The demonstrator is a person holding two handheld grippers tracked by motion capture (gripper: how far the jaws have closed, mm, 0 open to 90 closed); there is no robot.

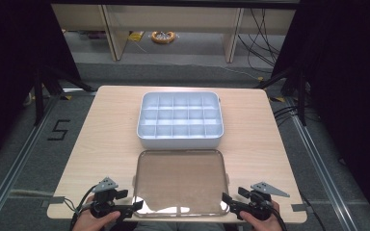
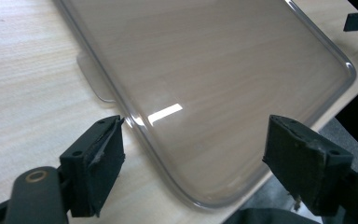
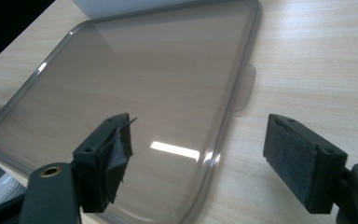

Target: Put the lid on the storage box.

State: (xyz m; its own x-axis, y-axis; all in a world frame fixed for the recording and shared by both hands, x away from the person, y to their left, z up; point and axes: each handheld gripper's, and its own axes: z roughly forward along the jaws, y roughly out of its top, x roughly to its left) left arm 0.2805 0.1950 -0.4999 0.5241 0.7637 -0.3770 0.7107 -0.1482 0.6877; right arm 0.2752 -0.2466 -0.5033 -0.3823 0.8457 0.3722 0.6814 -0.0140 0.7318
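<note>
**Two hand-held grippers standing open at the near corners of the clear lid**

On the left, the left hand-held gripper (image 1: 136,206) is resting at the near left corner of the transparent lid (image 1: 180,180), a hand (image 1: 92,220) wrapping around its body from the bottom edge of the high view; in the left gripper view its jaws are standing wide apart, the left pad (image 2: 103,154) lying just beside the lid's rounded rim over the bare wood, the other pad (image 2: 294,154) hanging beyond the near edge of the table (image 1: 111,125); nothing is being pinched between them, and whether the left pad is touching the rim I cannot tell; a small tab (image 2: 95,79) is sticking out from the lid's side nearby.

In the middle, the lid is lying flat on the table close to the person's edge, the wood grain showing through it; just beyond it, a white compartment box (image 1: 179,120) is sitting with its grid of cells open to the camera, close to the lid's far rim.

On the right, the right hand-held gripper (image 1: 225,200) is sitting at the lid's near right corner, held by the other hand (image 1: 260,222); in the right gripper view its jaws are likewise standing apart and straddling the rim, one pad (image 3: 116,154) hovering over the lid's surface, the other (image 3: 294,158) over the table outside it; the pads are clamping nothing.
</note>
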